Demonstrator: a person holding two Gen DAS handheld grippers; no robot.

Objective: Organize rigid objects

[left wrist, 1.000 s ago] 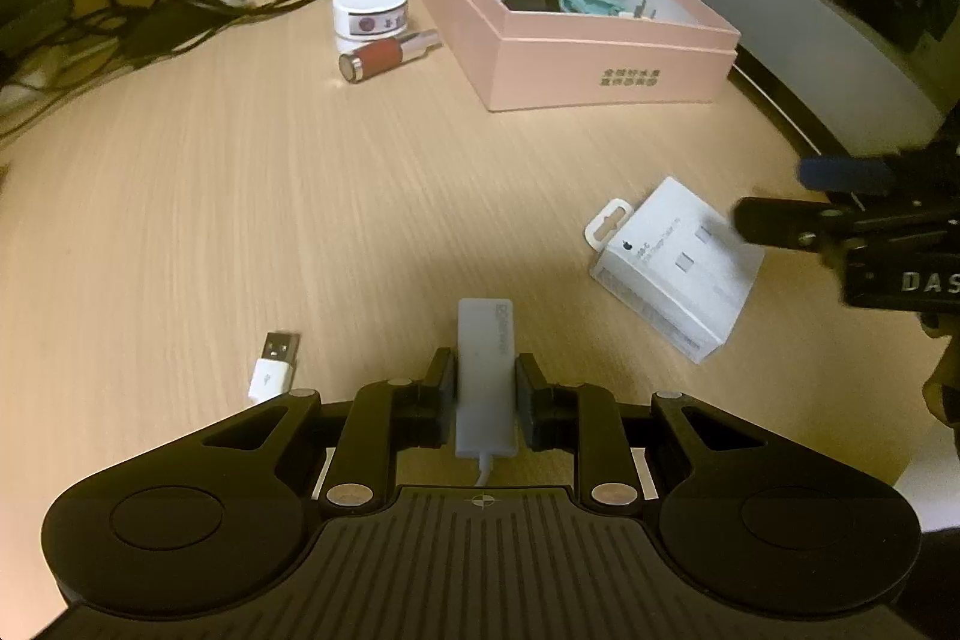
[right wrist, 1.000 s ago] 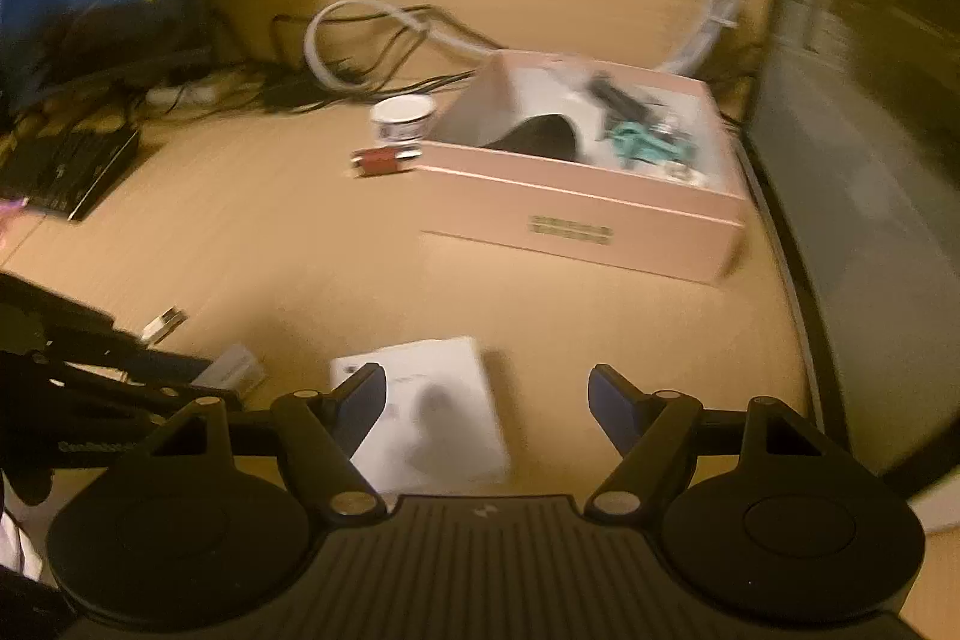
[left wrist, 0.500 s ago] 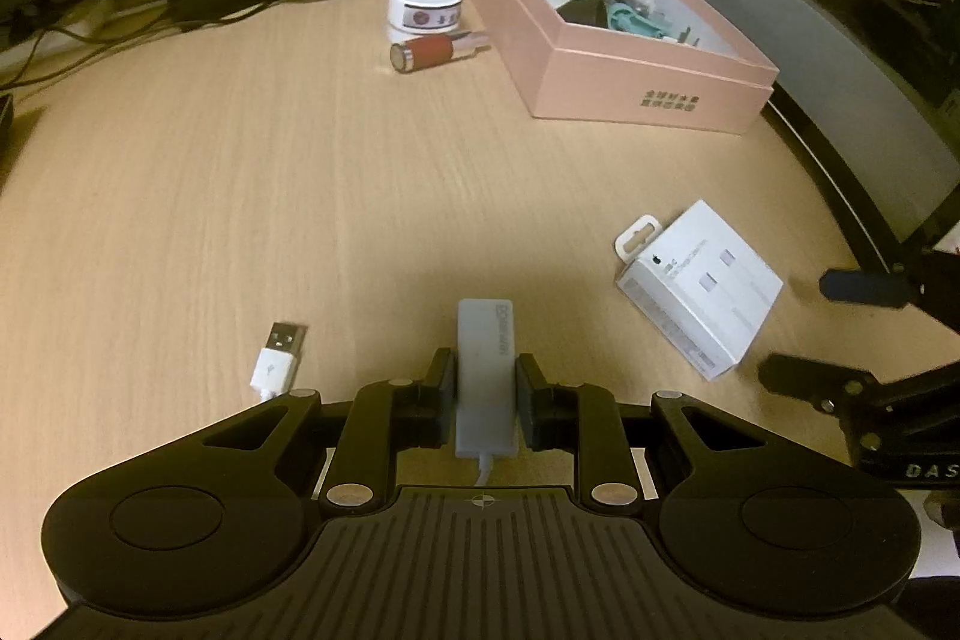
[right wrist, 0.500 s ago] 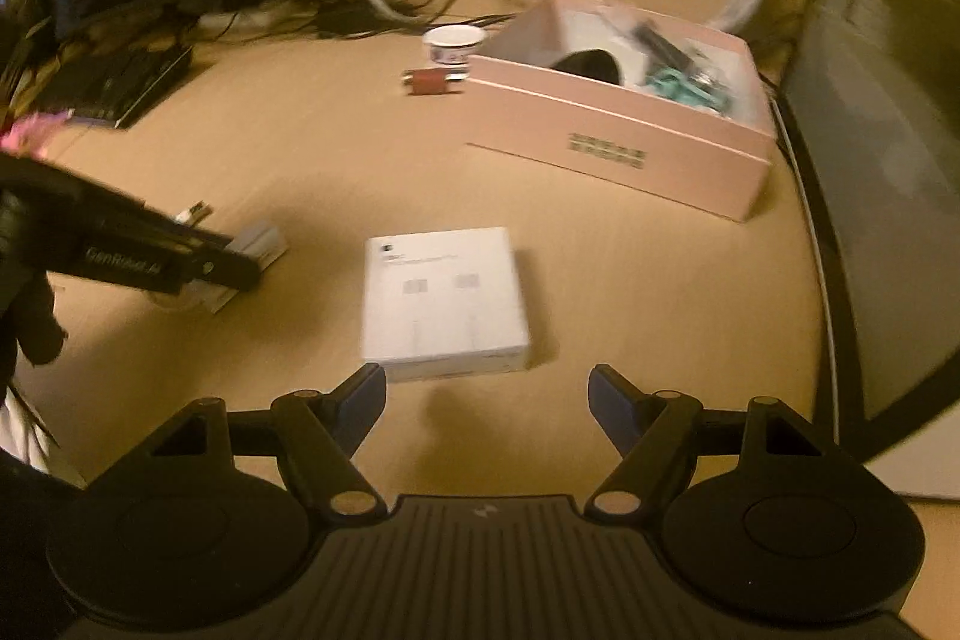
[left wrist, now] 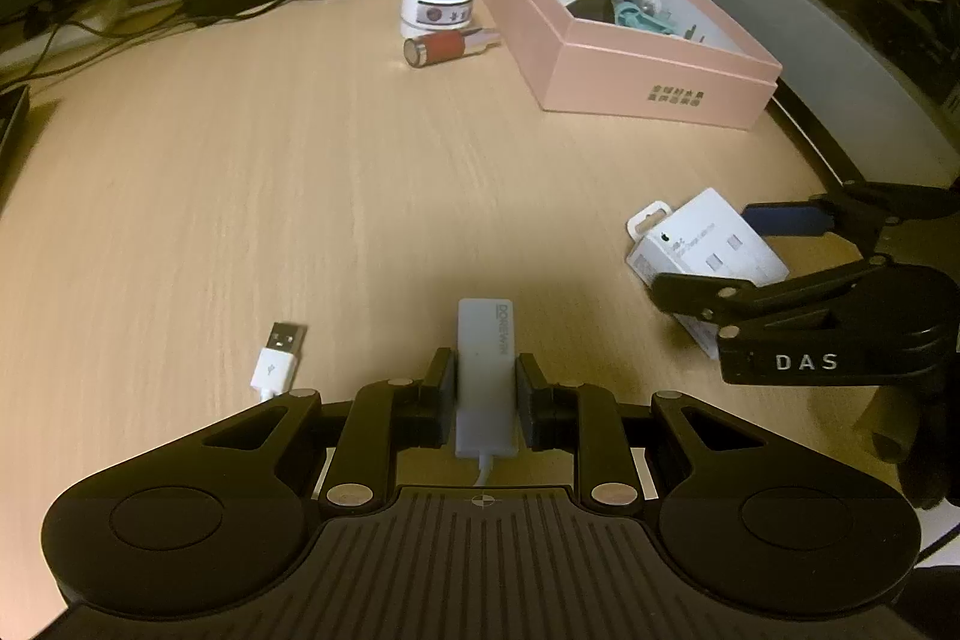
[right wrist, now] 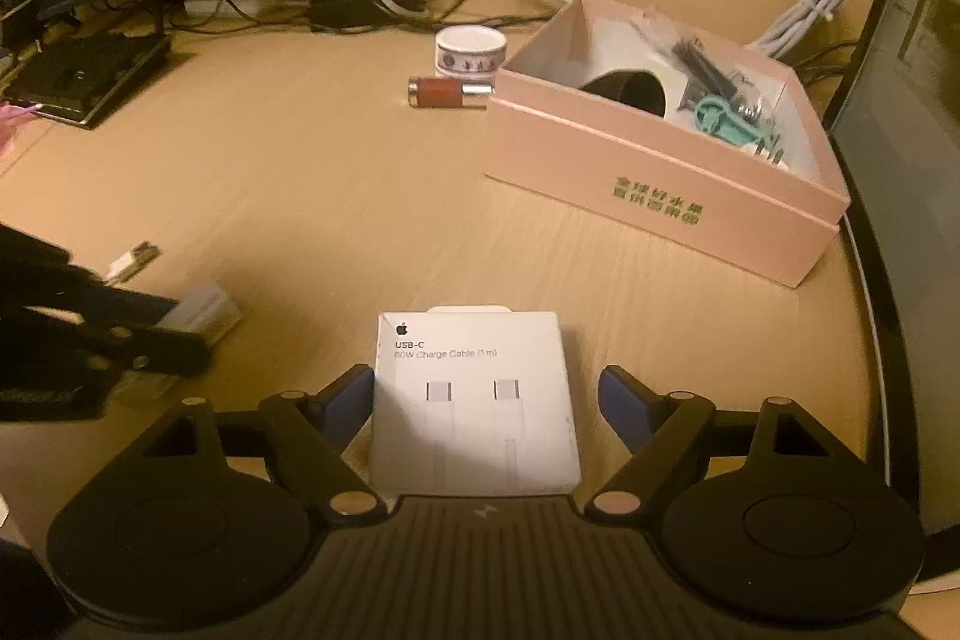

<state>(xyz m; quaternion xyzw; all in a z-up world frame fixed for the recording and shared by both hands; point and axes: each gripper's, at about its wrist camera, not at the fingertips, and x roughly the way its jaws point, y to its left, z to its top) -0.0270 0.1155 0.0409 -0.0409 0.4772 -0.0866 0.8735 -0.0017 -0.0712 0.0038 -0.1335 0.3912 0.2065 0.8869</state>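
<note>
Light wooden desk (left wrist: 252, 196); open pink cardboard box (right wrist: 660, 196) at far right, holding small items; flat white USB-C cable carton (right wrist: 474, 400) lying between spread blue pads of right gripper (right wrist: 486, 400), jaws wide, untouched; left gripper (left wrist: 485, 388) clamped on small grey rectangular adapter (left wrist: 485, 358); white USB plug (left wrist: 279, 358) beside it

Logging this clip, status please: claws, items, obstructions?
Left claw shut on grey adapter. Right claw open, straddling white cable box, not gripping. Pink box ahead, path over the desk unobstructed.
</note>
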